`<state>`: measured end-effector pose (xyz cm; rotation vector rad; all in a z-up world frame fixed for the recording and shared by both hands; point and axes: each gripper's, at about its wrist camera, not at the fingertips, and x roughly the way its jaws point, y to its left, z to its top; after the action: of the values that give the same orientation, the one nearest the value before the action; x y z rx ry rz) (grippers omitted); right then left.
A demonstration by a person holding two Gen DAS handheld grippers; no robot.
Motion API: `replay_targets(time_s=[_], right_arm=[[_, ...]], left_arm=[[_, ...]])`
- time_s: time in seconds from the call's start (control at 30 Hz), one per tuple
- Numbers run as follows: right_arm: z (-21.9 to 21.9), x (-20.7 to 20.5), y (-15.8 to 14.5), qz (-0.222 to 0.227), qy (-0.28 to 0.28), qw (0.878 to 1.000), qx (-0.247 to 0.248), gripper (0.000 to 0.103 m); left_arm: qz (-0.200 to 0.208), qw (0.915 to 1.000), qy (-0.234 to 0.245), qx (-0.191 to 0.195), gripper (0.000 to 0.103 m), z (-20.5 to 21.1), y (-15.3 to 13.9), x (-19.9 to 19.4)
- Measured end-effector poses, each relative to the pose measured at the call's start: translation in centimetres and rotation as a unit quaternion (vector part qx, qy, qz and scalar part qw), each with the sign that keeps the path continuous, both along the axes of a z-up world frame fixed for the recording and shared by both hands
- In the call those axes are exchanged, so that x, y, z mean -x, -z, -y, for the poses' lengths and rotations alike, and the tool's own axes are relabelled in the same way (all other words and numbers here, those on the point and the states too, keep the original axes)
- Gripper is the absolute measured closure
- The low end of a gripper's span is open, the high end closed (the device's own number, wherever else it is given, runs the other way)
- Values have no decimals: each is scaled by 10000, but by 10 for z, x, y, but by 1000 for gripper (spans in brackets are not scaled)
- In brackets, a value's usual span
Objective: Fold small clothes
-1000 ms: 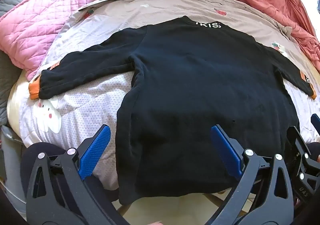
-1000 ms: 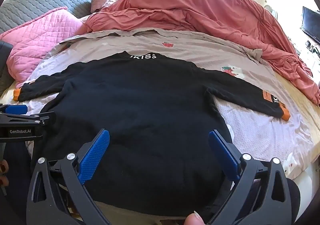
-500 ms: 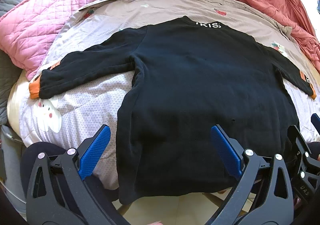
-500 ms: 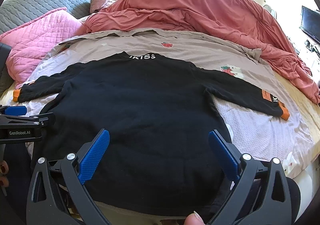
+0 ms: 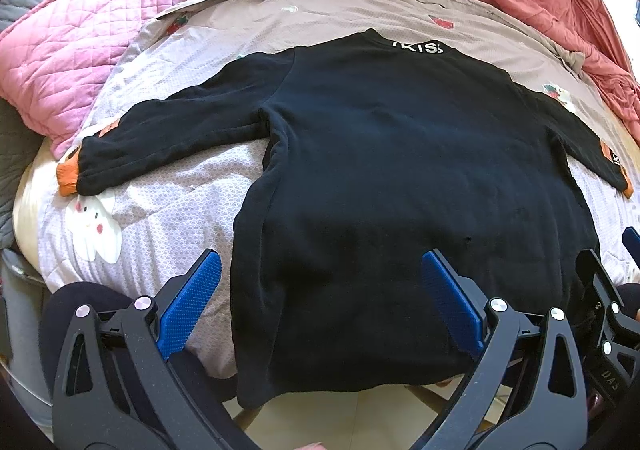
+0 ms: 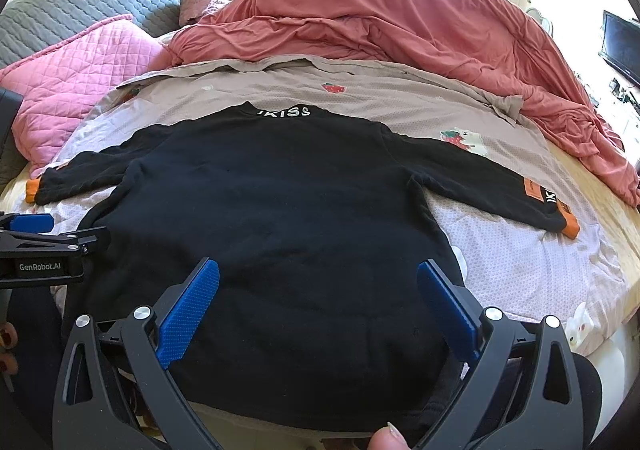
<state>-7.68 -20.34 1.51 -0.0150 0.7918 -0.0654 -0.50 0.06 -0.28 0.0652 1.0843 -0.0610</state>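
Sweatshirt (image 5: 400,178), black, lies spread flat on the bed sheet (image 5: 160,218), sleeves out left and right, hem near. No change over the last second. Left gripper (image 5: 320,302) and right gripper (image 6: 320,302) hover agape, holding nothing. Folding not yet begun.

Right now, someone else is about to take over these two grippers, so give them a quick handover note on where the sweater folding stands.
Left gripper: open, empty, over the hem's left part.
Right gripper: open, empty, over the hem's right part.
Black sweater: spread flat on the bed sheet, collar away from you, both sleeves out sideways, orange cuffs at the ends.
Done: sweater laid out.
Left: every fold; nothing is gripped yet. Probably start with a sleeve.
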Motion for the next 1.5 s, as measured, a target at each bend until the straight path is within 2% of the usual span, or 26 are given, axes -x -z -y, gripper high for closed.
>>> replay_targets(time_s=[0.53, 0.9, 1.13, 1.5], right_arm=[[2, 1, 0, 18, 8, 10000, -18, 4], [18, -6, 3, -36, 236, 9996, -133, 4], [45, -28, -1, -70, 577, 9981, -184, 4], [103, -84, -12, 84, 1264, 9919, 62, 4]], left_arm=[[0, 10000, -1, -13, 9, -1, 1, -1], [-29, 9999, 41, -121, 9, 13, 5, -20], [35, 9998, 105, -156, 9, 32, 1, -45], [49, 9996, 192, -183, 9, 70, -1, -88]])
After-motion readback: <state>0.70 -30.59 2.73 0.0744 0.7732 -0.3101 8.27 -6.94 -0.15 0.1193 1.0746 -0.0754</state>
